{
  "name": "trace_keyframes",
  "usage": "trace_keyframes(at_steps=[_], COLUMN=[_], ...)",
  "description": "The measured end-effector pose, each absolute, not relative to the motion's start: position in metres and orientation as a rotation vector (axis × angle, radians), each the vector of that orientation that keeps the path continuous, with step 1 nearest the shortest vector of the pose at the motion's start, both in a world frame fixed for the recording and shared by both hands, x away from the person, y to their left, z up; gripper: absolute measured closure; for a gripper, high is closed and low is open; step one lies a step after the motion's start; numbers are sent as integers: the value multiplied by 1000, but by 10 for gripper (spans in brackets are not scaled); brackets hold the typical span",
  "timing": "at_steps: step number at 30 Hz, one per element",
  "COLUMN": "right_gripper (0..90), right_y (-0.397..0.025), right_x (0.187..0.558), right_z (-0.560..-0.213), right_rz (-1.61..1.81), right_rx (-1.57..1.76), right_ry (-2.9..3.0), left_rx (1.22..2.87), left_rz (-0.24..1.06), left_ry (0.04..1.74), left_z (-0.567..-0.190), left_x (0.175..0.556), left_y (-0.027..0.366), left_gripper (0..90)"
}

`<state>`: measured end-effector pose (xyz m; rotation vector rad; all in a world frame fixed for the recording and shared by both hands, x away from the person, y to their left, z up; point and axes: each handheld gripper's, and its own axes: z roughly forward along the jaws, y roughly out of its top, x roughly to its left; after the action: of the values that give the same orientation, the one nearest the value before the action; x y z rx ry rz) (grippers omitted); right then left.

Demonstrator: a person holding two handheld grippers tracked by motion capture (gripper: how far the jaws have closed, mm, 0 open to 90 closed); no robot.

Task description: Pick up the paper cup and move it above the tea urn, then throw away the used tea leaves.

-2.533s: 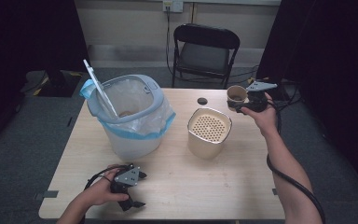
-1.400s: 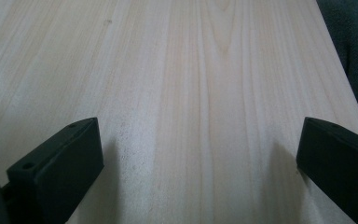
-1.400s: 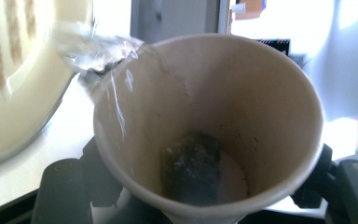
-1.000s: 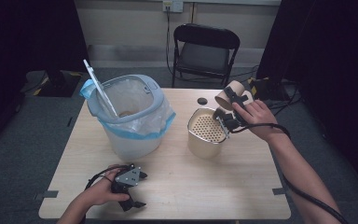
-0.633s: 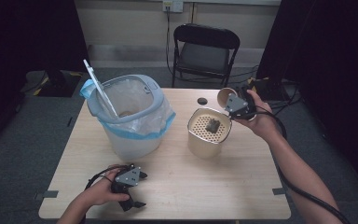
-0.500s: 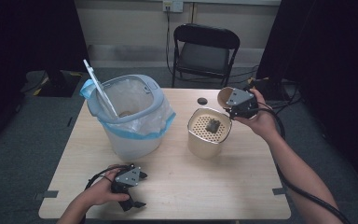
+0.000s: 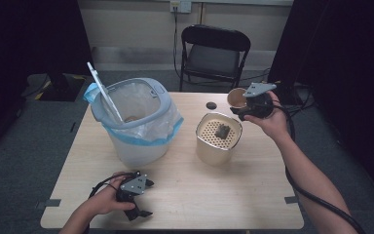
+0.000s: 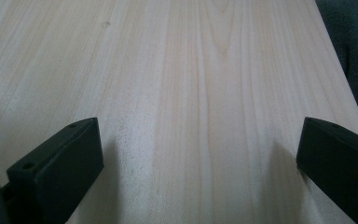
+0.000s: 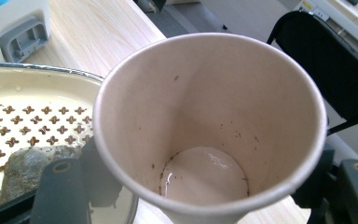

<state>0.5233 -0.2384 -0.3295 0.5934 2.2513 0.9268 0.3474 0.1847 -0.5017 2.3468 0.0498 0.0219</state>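
Paper cup sits clamped in the right tongs at the upper right of the high view, tipped on its side with its mouth facing left toward the frame's centre; in the right gripper view its inside is pale, wet at the bottom and flecked with dark specks, with one black jaw at either side of its wall; just below and left of it stands a cream strainer pot with a perforated insert, and a dark wet tea bag lies on that insert; a small black lid rests on the surface just above the pot; left of centre stands a white bin lined with a clear bag, blue at its rim, with a white stick leaning out of it; at the lower left the left tongs rest on the wood, jaws spread wide apart with nothing between them; a black folding chair stands beyond the far edge at the top.
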Motion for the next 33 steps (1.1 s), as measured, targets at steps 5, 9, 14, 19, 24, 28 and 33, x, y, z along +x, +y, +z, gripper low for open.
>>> trace_keyframes(at_steps=[5,9,14,19,24,28,33], right_gripper=[277,276,276,275,275,275,274], right_y=[-237,-234,-231,-232,-233,-234,-236], right_x=[526,526,527,528,529,530,529], right_z=[-329,-329,-326,-323,-323,-323,-322], right_rz=[953,980,1037,1078,1101,1127,1136], right_rx=[625,657,688,720,747,770,775], right_ry=[2272,2286,2300,2301,2306,2312,2314], left_rx=[2346,2346,2347,2347,2345,2347,2347], left_rz=[22,22,20,20,21,20,20], left_ry=[51,50,51,52,52,52,51], left_z=[-502,-502,-502,-502,-502,-502,-502], left_x=[347,347,347,347,347,347,347], left_y=[185,185,185,185,185,185,185], left_gripper=[0,0,0,0,0,0,0])
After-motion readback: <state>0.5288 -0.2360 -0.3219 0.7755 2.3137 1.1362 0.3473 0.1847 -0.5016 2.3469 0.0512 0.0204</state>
